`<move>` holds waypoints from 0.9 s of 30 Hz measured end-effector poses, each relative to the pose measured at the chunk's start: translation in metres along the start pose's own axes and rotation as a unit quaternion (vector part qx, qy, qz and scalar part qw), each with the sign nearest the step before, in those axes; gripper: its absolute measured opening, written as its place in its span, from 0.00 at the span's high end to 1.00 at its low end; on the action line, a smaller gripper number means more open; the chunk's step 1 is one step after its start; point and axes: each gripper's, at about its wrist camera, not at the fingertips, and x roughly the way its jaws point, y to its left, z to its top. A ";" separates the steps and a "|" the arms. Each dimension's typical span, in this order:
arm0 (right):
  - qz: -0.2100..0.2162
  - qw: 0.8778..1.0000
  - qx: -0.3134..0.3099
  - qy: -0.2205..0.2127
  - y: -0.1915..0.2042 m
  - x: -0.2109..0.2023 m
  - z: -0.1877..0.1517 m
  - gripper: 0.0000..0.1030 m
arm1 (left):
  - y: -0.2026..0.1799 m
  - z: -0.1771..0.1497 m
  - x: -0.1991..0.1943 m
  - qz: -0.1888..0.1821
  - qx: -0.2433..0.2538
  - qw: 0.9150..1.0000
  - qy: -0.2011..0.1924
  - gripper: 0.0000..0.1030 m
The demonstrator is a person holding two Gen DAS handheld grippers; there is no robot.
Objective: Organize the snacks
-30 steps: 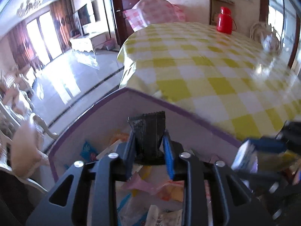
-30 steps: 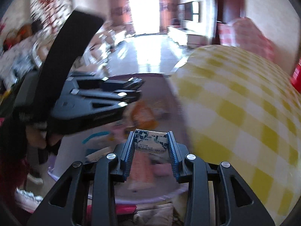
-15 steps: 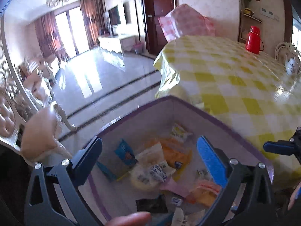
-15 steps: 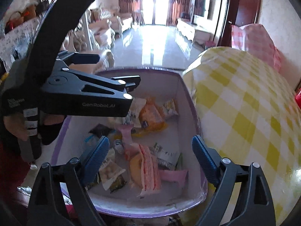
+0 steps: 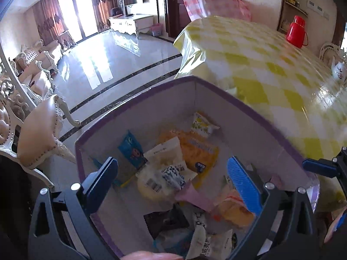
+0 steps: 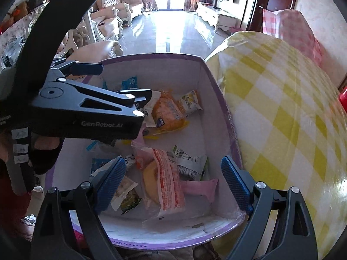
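Note:
A white box with a purple rim (image 5: pixel 151 91) (image 6: pixel 151 56) holds several snack packets. Among them are an orange packet (image 5: pixel 199 149) (image 6: pixel 169 112), a blue packet (image 5: pixel 131 149), a dark wrapper (image 5: pixel 167 221), a small blue-and-white packet (image 5: pixel 173 175) and a red-printed bread packet (image 6: pixel 164 177). My left gripper (image 5: pixel 172 169) hangs open over the box with nothing between its pads. My right gripper (image 6: pixel 173 166) is open too, above the box's near end. In the right wrist view the left gripper (image 6: pixel 126 81) reaches in from the left, held by a gloved hand (image 6: pixel 43 153).
A round table with a yellow checked cloth (image 5: pixel 271 65) (image 6: pixel 282 108) stands right beside the box. On it are a red flask (image 5: pixel 296 31) and a teapot (image 5: pixel 339 70). An upholstered chair (image 5: pixel 41 134) stands to the left, with glossy floor behind it.
Both grippers have gone from shut to wide open. The dark wrapper and the blue-and-white packet left their jaws and now lie in the box. Both hands sank slightly toward it.

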 end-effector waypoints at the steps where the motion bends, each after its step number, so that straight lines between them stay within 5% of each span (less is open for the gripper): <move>1: 0.000 1.000 0.001 0.002 -0.001 0.001 -0.001 0.16 | 0.000 0.000 0.000 -0.001 0.000 1.000 0.001 0.02; 27: 0.002 1.000 0.001 0.015 0.002 0.010 -0.005 0.16 | -0.002 -0.001 0.010 -0.004 0.005 1.000 0.015 0.02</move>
